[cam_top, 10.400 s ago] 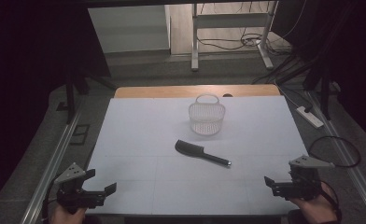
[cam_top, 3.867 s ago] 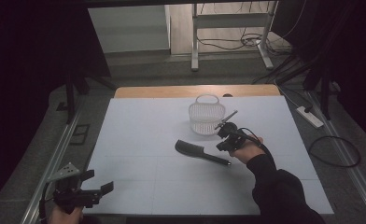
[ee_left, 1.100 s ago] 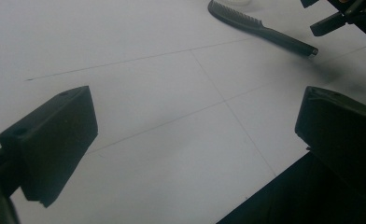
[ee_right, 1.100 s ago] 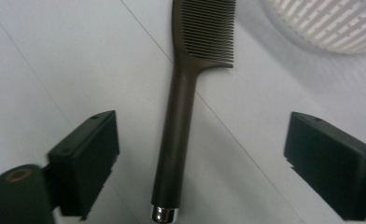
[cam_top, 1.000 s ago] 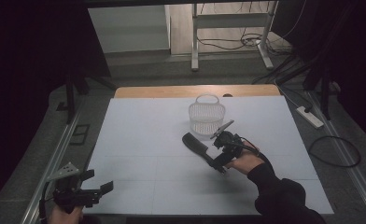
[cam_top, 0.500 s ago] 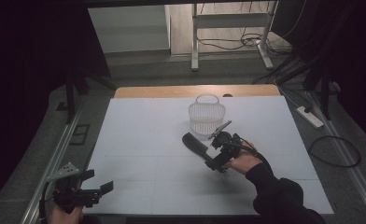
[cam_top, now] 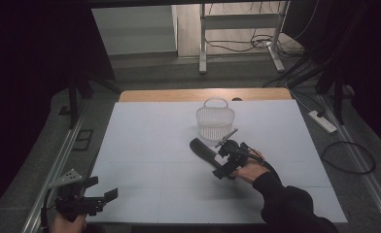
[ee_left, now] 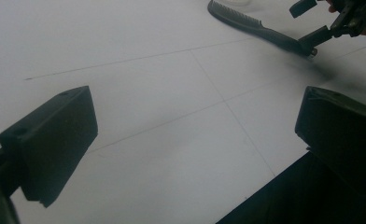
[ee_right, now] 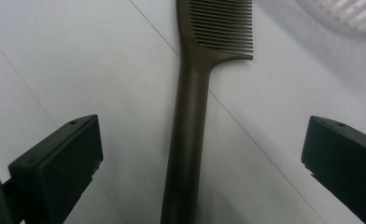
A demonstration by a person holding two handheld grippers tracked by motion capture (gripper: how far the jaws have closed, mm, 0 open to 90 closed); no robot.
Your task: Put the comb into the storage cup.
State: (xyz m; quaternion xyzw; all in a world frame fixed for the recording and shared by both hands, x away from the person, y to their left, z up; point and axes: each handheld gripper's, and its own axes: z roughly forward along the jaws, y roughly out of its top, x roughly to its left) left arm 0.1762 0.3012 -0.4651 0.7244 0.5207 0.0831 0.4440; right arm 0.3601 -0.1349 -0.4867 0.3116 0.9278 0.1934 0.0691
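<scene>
Two sets of tongs are in front of me on the white tabletop [cam_top: 145,145]. My right tongs [cam_top: 226,165] sit just past the middle of the sheet, toward 4 o'clock from centre, with my hand [cam_top: 251,171] and dark sleeve reaching in from 5 o'clock. Their jaws stand wide apart, one on each side of the handle of the dark brown plastic comb [cam_top: 204,152]. In the right gripper view the comb [ee_right: 190,116] runs straight up the middle between the two black jaws, clear of both, its toothed head toward 12 o'clock and the teeth facing 3 o'clock. I cannot tell whether the comb lies flat on the sheet or is tipped up a little at one end.

The white slatted plastic basket with a hoop handle [cam_top: 215,119] stands upright at 12 o'clock from the comb, near it but apart; its rim shows at the 1 o'clock corner of the right gripper view [ee_right: 354,14].

My left tongs [cam_top: 101,198] hover at the 7 o'clock corner of the tabletop, well apart from everything else, jaws open and empty. Looking along them in the left gripper view, I see the comb [ee_left: 251,25] and the right tongs [ee_left: 314,23] far off at 1 o'clock.
</scene>
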